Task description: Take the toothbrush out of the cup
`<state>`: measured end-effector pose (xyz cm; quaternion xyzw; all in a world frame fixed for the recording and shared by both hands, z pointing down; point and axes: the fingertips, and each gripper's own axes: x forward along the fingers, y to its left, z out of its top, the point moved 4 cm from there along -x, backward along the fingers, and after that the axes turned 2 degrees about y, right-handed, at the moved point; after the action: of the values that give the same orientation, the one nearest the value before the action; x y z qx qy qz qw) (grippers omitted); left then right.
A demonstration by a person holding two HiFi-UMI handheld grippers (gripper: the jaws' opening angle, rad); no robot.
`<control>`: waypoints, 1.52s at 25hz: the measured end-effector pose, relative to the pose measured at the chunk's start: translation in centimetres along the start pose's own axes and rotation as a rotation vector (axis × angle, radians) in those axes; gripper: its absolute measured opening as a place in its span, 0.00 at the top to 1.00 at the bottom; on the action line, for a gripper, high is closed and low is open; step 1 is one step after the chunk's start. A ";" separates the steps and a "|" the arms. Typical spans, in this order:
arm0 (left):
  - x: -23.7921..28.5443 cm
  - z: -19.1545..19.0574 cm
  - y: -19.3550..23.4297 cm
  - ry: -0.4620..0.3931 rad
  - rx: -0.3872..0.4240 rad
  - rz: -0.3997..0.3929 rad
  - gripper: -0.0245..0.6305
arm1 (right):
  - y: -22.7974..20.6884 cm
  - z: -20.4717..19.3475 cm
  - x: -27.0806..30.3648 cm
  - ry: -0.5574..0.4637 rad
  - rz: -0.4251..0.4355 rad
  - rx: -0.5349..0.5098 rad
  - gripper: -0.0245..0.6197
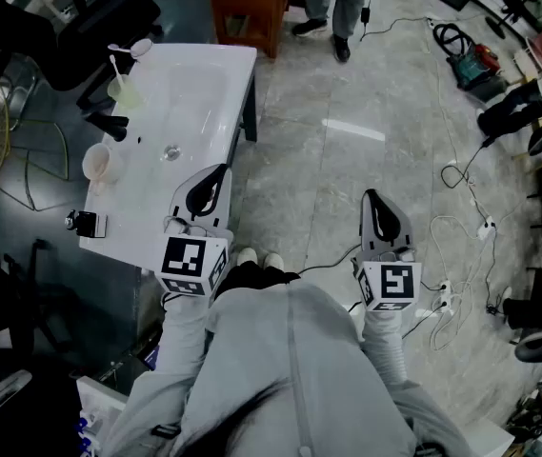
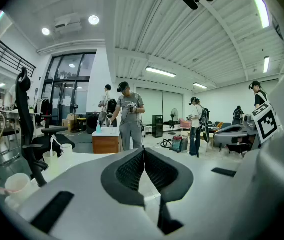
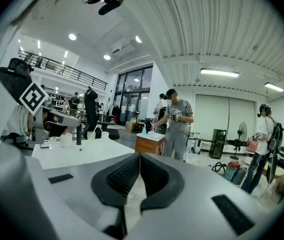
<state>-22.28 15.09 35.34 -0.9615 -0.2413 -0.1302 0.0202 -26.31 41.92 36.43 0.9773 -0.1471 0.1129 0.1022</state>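
A pale translucent cup (image 1: 126,94) stands at the far left of the white sink top (image 1: 204,84), and a white toothbrush (image 1: 116,67) sticks up out of it. In the left gripper view the same cup (image 2: 50,158) and toothbrush (image 2: 53,143) show far off at the left. My left gripper (image 1: 220,171) hangs over the sink top's near right corner, well short of the cup, shut and holding nothing. Out over the floor to the right is my right gripper (image 1: 371,196), also shut and holding nothing. Both pairs of jaws meet with no gap: left gripper (image 2: 143,151), right gripper (image 3: 140,156).
On the sink top also stand a black faucet (image 1: 109,122), a second white cup (image 1: 142,48), a beige cup (image 1: 99,165) and a small black device (image 1: 85,223). A wooden cabinet (image 1: 249,3) and a standing person (image 1: 342,8) are beyond. Cables (image 1: 461,255) cross the floor at right.
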 end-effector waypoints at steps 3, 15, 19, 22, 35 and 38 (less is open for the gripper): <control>-0.1 0.1 -0.3 -0.002 -0.002 0.008 0.92 | -0.1 -0.4 -0.3 0.011 0.009 0.003 0.92; 3.2 0.6 1.1 -0.008 -0.008 0.024 0.92 | -1.4 -1.5 2.4 0.043 0.036 0.032 0.92; 5.9 0.9 3.1 -0.011 -0.022 0.041 0.92 | -2.2 -1.1 5.7 0.046 0.045 0.037 0.92; 8.3 1.5 5.1 -0.012 -0.034 0.055 0.92 | -2.9 -0.3 8.7 0.052 0.055 0.026 0.92; 14.6 3.1 12.9 -0.012 -0.077 0.138 0.92 | -5.1 3.1 20.7 0.044 0.096 0.015 0.92; 15.8 3.5 14.2 -0.016 -0.093 0.157 0.92 | -5.7 3.8 22.7 0.048 0.110 0.006 0.92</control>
<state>-1.37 10.16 36.40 -0.9784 -0.1590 -0.1314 -0.0160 -2.73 40.33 37.56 0.9650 -0.1977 0.1424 0.0966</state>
